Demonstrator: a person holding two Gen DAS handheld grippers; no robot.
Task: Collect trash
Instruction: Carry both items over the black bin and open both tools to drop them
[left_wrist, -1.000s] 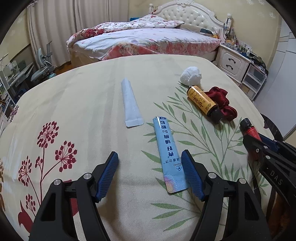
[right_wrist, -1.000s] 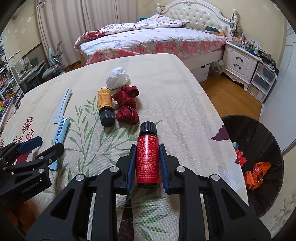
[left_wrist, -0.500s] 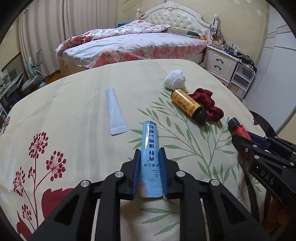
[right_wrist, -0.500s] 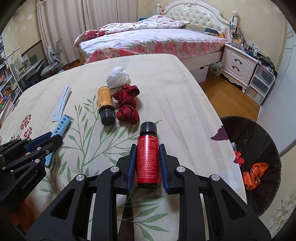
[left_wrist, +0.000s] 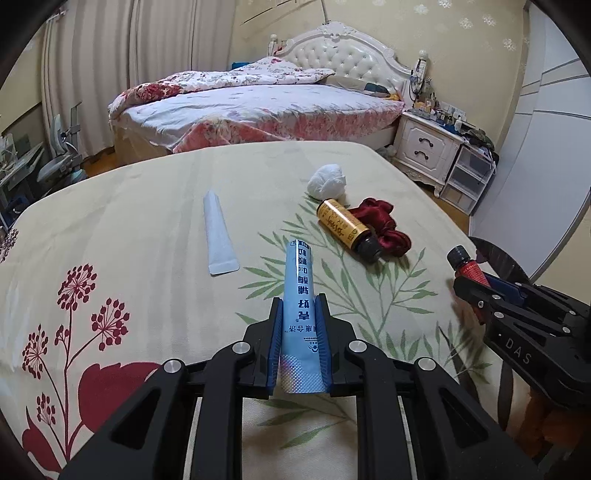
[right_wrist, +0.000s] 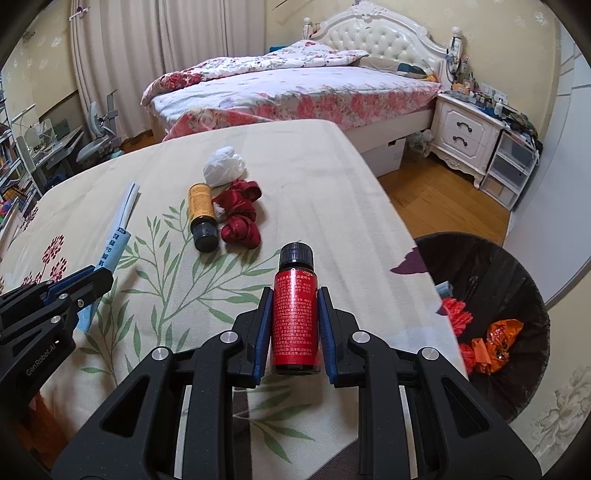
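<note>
I've got my left gripper (left_wrist: 299, 332) clamped on the one long light-blue foil sachet (left_wrist: 300, 295), and my right gripper (right_wrist: 295, 317) pinched tight on the one red-labelled small bottle with a black cap (right_wrist: 294, 310). Further out on the cream tablecloth with green leaves and red flowers (left_wrist: 129, 229) I count one flat white sachet (left_wrist: 218, 236), one amber bottle with a yellow label (left_wrist: 345, 227) touching one crumpled dark-red ribbon (left_wrist: 384, 230), then one balled white tissue (left_wrist: 328, 181). Off the table's right edge, one black-lined round bin (right_wrist: 491, 314) holds orange and red wrappers. Beyond: floral bed (right_wrist: 295, 92), white nightstand (right_wrist: 465, 133), curtains (right_wrist: 122, 55).
</note>
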